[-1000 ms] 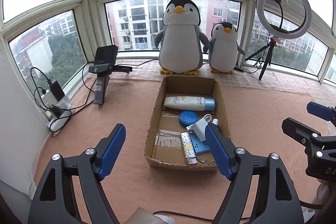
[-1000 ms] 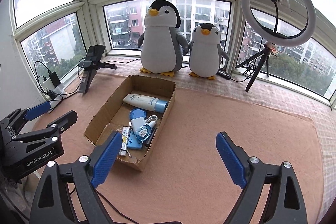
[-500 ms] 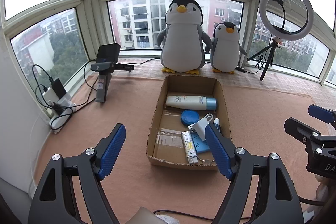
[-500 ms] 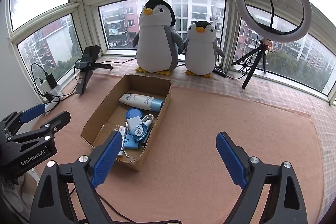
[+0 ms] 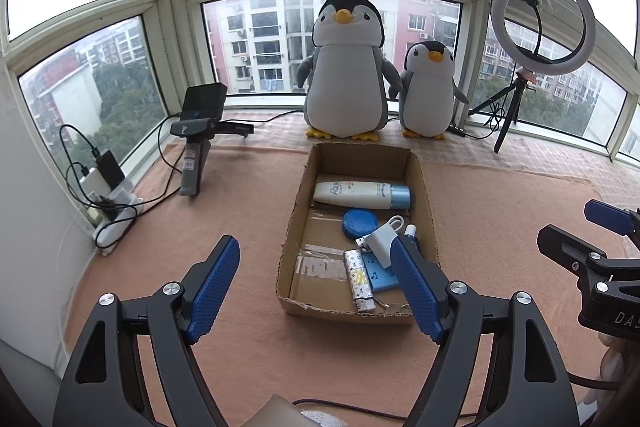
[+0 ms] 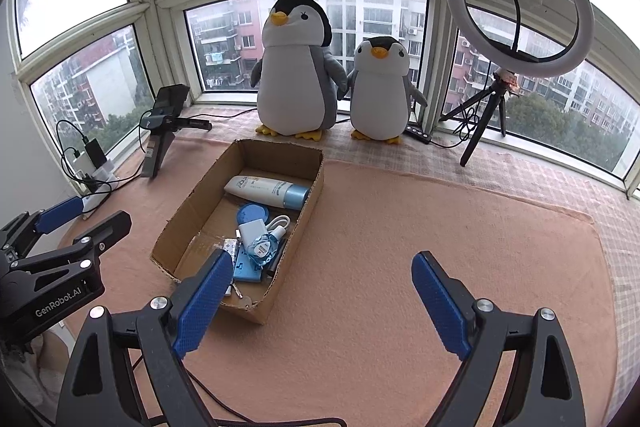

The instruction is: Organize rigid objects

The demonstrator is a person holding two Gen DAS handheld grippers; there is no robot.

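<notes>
Cardboard box (image 5: 422, 187) holds everything, lotion tube (image 5: 360, 194) crosswise at its far end; left gripper (image 5: 316, 287) (nearer, facing it squarely) and right gripper (image 6: 320, 301) both gape empty.

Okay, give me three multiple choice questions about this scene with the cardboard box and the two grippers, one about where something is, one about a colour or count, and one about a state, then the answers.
1. Where does the white lotion bottle lie in the cardboard box?
A. at the end nearest the penguins
B. at the end nearest the grippers
C. outside, on the mat

2. How many plush penguins stand at the window?
A. one
B. two
C. three

3. What state is the left gripper in?
A. shut on the lighter
B. shut on nothing
C. open, holding nothing

Answers:
1 A, the bottle lies across the far end.
2 B, a large penguin beside a small penguin.
3 C, its blue pads stand wide apart, as do the right gripper ones.
</notes>
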